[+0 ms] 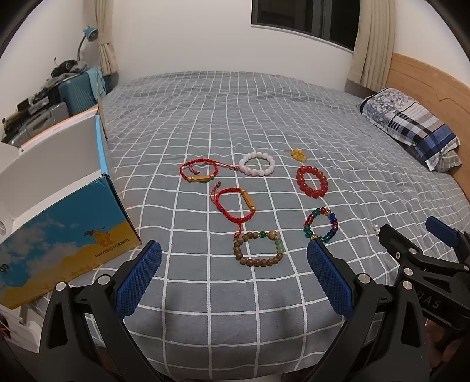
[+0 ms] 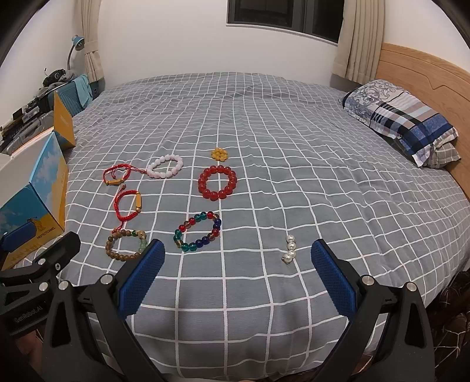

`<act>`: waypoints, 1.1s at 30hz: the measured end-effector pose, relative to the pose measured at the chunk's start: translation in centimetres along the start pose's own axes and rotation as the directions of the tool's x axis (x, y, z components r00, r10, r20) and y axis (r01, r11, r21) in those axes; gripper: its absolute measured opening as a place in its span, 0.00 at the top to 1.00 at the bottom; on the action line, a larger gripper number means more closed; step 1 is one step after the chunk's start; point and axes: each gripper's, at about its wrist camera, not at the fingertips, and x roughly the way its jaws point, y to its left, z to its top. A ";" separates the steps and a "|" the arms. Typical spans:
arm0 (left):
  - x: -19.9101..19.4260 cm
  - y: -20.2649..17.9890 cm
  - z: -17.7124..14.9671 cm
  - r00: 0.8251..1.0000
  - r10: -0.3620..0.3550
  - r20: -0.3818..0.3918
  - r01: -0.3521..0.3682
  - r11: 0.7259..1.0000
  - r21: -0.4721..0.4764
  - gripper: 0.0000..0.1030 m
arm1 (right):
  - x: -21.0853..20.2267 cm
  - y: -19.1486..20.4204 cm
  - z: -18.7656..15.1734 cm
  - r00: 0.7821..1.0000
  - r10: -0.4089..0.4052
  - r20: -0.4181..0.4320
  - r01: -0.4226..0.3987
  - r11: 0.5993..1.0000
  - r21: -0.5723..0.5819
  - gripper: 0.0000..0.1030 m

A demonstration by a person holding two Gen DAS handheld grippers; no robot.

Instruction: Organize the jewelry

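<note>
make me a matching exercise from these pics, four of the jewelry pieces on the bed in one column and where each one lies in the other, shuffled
Things:
1. white bead bracelet
2. pearl string
3. wooden bead bracelet
4. yellow bead cluster

Places:
A. just beyond the red bead bracelet
B. alone, nearest the right gripper
C. beside the far red cord bracelet
D. near edge, closest to the box

Pairs: 1-C, 2-B, 3-D, 4-A

A home bedroom: a bed with grid-patterned sheet, pillow at right by the wooden headboard, curtained window at top.
</note>
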 end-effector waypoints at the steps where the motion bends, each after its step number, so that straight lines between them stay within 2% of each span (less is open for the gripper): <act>1: 0.0 0.0 0.0 1.000 0.000 -0.001 0.000 1.000 0.000 0.05 | 0.0 0.0 0.0 1.000 0.000 0.000 0.000 1.000 0.000 0.07; 33: 0.1 0.0 -0.1 1.000 0.007 -0.018 -0.007 1.000 0.003 0.05 | 0.0 0.4 -0.1 1.000 0.002 0.003 -0.002 1.000 0.001 0.07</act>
